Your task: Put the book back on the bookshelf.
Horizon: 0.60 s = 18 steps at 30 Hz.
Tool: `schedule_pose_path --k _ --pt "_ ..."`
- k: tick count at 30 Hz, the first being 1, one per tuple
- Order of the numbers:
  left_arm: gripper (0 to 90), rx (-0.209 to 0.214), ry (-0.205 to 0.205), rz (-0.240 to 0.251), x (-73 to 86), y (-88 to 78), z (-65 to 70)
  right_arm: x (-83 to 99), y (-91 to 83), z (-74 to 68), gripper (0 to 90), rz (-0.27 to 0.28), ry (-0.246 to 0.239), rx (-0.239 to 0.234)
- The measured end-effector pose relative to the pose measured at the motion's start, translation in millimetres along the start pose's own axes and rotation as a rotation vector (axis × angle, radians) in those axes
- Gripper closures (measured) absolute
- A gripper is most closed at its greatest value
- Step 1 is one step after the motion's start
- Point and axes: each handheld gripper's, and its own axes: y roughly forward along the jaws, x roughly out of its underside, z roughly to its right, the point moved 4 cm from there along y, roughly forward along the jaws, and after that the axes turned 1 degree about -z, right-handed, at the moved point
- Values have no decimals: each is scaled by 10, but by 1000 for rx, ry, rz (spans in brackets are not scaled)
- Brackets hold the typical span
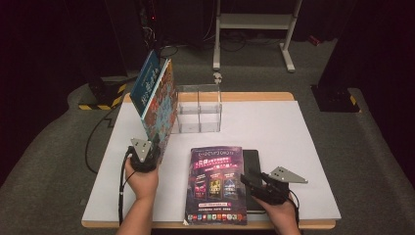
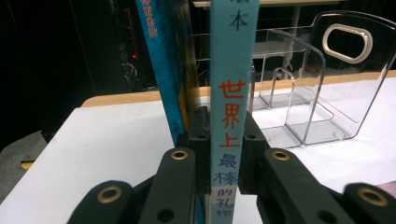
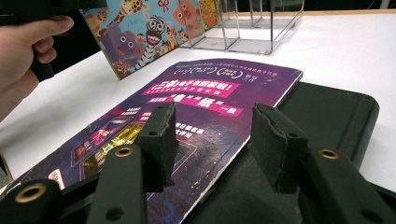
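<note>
White table (image 1: 274, 127): left hand-held gripper (image 1: 147, 155) clamps upright books (image 1: 155, 98); right hand-held gripper (image 1: 254, 185) half-open, empty.

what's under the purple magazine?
A black notebook lies under the purple magazine's right side, its right part exposed. Whatever lies beneath the rest of the magazine is covered.

Purple magazine (image 1: 217, 183); animal-patterned book (image 1: 159, 105), light-blue spine.

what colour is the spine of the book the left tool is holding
Light blue with red and blue characters; the spine shows best in the left gripper view.
</note>
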Motion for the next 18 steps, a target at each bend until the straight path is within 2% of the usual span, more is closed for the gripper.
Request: schedule_pose_path --k 2,5,9,13,18 --pt "799 -5 -16 3 6 -9 -7 -2 -3 0 503 2 0 -2" --pt "798 -14 -11 4 8 -19 -16 -4 -7 -2 503 3 0 -3" --pt "798 -25 -40 9 4 -24 -13 -4 4 -11 504 2 -3 -3" --pt "779 -17 -38 12 13 -45 -34 -5 19 -25 503 -3 -6 -4" --pt "730 -2 -24 -16 101 -104 -96 -13 12 -12 503 2 -2 -2"
